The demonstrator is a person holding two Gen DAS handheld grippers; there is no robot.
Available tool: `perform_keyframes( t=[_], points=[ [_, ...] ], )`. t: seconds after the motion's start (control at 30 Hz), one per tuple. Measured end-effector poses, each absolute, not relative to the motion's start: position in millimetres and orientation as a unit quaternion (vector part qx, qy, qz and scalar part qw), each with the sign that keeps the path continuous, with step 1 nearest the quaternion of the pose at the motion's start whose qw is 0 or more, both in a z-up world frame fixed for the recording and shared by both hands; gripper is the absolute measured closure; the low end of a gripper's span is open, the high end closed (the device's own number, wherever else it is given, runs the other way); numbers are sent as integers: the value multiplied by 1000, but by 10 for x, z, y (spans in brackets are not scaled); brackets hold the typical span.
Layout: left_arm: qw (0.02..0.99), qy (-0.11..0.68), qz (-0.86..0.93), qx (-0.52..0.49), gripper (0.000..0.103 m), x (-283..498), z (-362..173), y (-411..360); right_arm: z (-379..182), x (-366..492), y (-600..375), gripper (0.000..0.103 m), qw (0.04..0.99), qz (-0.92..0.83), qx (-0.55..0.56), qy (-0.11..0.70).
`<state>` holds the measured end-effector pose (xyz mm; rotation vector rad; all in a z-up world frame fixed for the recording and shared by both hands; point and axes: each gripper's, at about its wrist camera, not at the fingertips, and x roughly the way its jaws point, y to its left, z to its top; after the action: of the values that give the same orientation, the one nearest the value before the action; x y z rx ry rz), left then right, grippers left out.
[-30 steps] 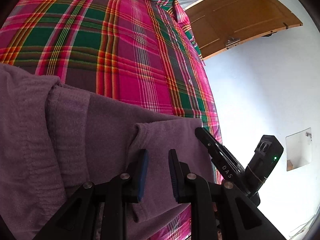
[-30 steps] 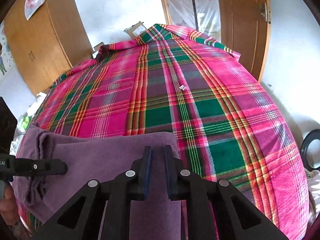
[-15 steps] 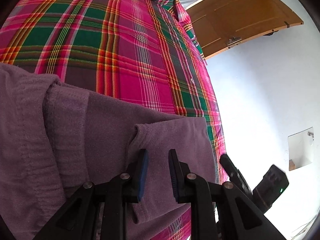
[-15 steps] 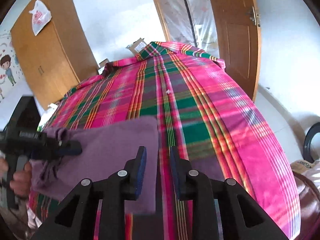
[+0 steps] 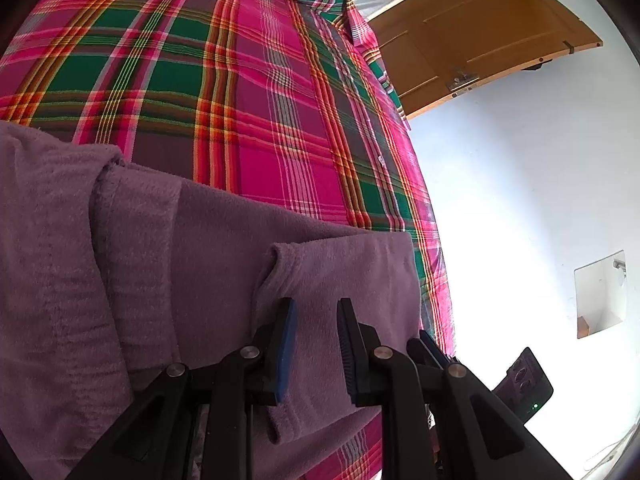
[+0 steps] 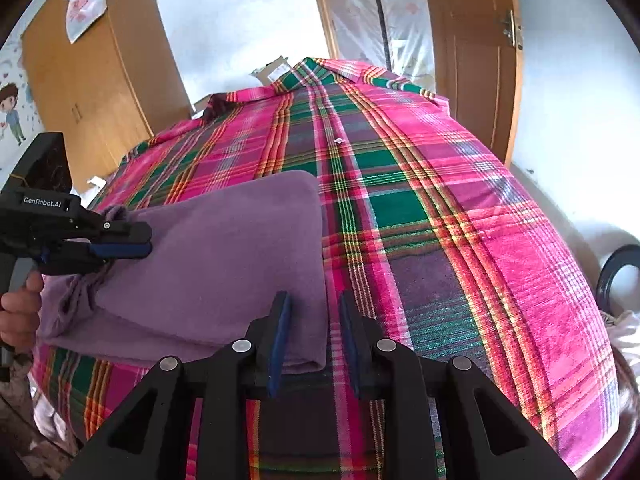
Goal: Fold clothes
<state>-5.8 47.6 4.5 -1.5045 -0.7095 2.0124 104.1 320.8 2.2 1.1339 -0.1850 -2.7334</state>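
A purple garment [image 6: 224, 248] lies folded into a thick rectangle on the near left part of a pink and green plaid bed cover [image 6: 440, 200]. My right gripper [image 6: 314, 300] is open, hovering over the garment's near right corner with nothing between its fingers. My left gripper [image 6: 120, 240], held by a hand [image 6: 16, 308], sits over the garment's bunched left end. In the left wrist view the left gripper [image 5: 314, 308] is open above the purple garment [image 5: 200, 260], by a raised fold. The right gripper's fingertip [image 5: 430, 344] shows at the lower right.
A wooden wardrobe [image 6: 80, 80] with a hanging white bag [image 6: 84, 8] stands at the far left. A wooden door [image 6: 472, 60] stands at the far right. A black ring-shaped object [image 6: 616, 272] lies off the bed's right side. A cardboard box [image 6: 272, 70] sits beyond the bed's far end.
My right gripper opened, let go of the purple garment's folded layer and drew back to its near right corner. The layer now lies flat. The left gripper has barely moved.
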Motion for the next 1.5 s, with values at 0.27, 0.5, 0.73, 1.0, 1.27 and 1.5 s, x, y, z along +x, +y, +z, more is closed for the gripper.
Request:
perform_keyframes(
  t=[0.27, 0.5, 0.73, 1.0, 1.27, 1.5],
  points=[
    [253, -269, 745, -555, 82, 36, 120, 362, 227, 1149, 3013, 78, 72, -932, 355, -28],
    [243, -270, 761, -537, 80, 206, 250, 141, 106, 1156, 2824, 78, 74, -926, 369, -5],
    [249, -269, 773, -517, 78, 389, 414, -94, 244, 1210, 2686, 78, 68, -929, 364, 12],
    [201, -293, 796, -490, 77, 615, 526, -718, 508, 1378, 2183, 77, 132, -936, 325, 36],
    [139, -311, 810, -477, 77, 807, 509, -1442, 513, 1412, 1443, 76, 236, -916, 316, 74],
    [97, -334, 812, -469, 77, 962, 417, -1905, 419, 1481, 831, 75, 314, -892, 313, 93]
  ],
)
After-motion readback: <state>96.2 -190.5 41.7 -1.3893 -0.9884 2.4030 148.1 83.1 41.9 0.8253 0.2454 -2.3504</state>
